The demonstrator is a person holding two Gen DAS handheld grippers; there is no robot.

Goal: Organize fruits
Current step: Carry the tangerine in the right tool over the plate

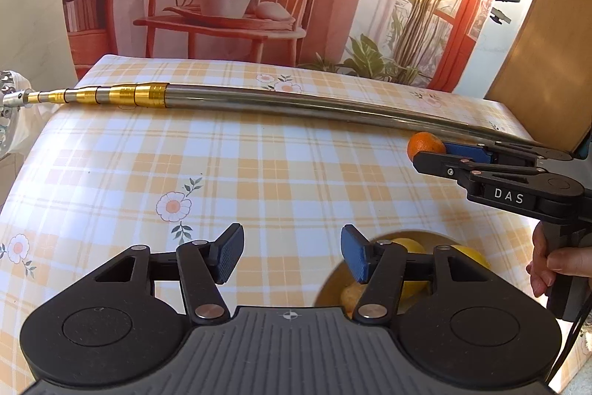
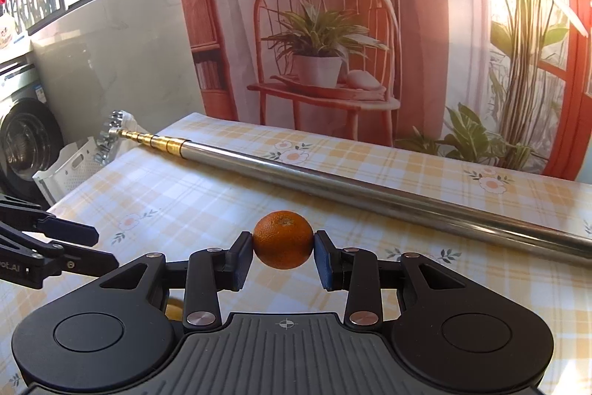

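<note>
Small round orange (image 2: 283,239) pinched between the blue pads of the black right gripper (image 2: 283,256), above a yellow-and-white checked tablecloth with daisy prints (image 2: 222,195).

In the right wrist view, a washing machine (image 2: 26,136) and a white slotted crate (image 2: 70,169) sit at the far left edge; a long telescopic steel pole with gold collars (image 2: 333,184) lies across the cloth from upper left to right; a printed backdrop of a red chair and potted plants (image 2: 325,43) fills the wall behind. In the left wrist view, the black left gripper (image 1: 292,254) holds its fingers wide apart and empty at bottom centre; a tan bowl (image 1: 333,287) with yellow fruit (image 1: 410,269) sits lower right; a hand (image 1: 555,265) grips the right handle at the right edge.
</note>
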